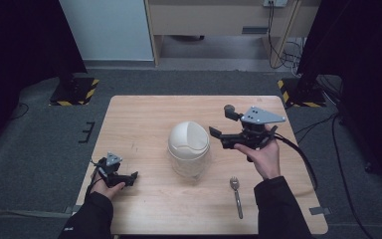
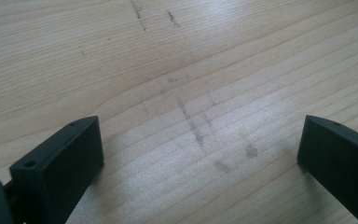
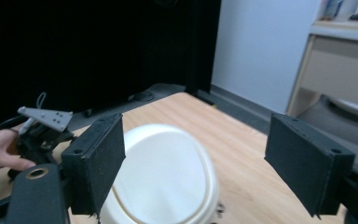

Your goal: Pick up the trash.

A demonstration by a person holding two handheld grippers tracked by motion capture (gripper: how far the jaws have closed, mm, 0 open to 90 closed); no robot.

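A white domed container [image 1: 189, 148] with a clear lower part stands in the middle of the wooden table [image 1: 139, 119]. My right gripper [image 1: 218, 137] hovers just right of it and points left at its lid, jaws wide apart and empty. In the right gripper view the white lid [image 3: 163, 182] lies below and between the black pads [image 3: 98, 163], untouched. My left gripper [image 1: 132, 177] rests low at the table's front left corner. Its jaws are open over bare wood [image 2: 168, 70], with nothing between them [image 2: 200, 154].
A metal fork [image 1: 236, 195] lies near the front edge, right of the container, by the person's right sleeve. Black stands with striped bases [image 1: 74, 92] flank the table's far corners. Beyond the container, the right gripper view catches the left gripper [image 3: 42, 130].
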